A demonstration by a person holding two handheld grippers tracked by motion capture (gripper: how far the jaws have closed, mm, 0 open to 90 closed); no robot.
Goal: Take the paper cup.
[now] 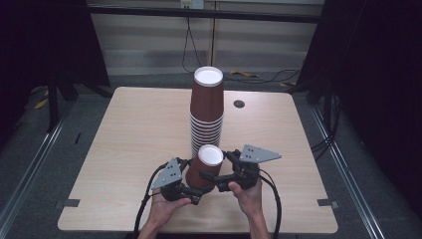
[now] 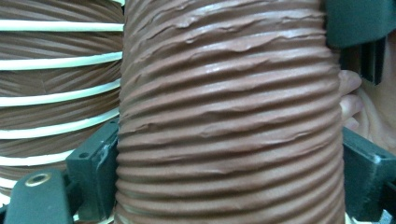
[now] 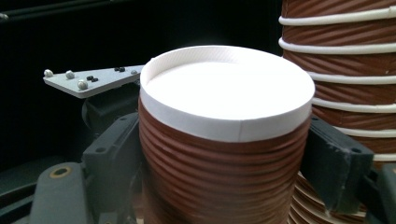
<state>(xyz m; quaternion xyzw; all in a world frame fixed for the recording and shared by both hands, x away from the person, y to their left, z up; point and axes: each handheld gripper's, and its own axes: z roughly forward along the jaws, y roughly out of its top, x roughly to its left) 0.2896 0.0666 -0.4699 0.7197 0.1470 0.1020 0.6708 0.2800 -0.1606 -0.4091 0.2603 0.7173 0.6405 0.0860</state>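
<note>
1. Cup [image 1: 205, 169] upside down, white base up, sits at the near middle of the table [image 1: 124, 149], between both grippers and just in front of the tall stack of cups [image 1: 206, 112], which stands at its 12 o'clock.
2. Its long axis runs roughly upright, leaning a little toward the stack; I judge the coming move hinges on lifting it along that axis and onto the stack top.
3. The left gripper [image 1: 191, 191] meets it from about 7 o'clock, low on the wall; in the left gripper view its jaws bracket the ribbed side [image 2: 229, 126] and appear clamped on it.
4. The right gripper [image 1: 214, 178] comes in from about 4 o'clock, higher up; in the right gripper view its jaws flank the cup [image 3: 224, 154] below the base rim, but I cannot tell whether the pads press.
5. Both hands look equally near.
6. The cup is brown, ridged paper, slightly crumpled, with a white rim band.
</note>
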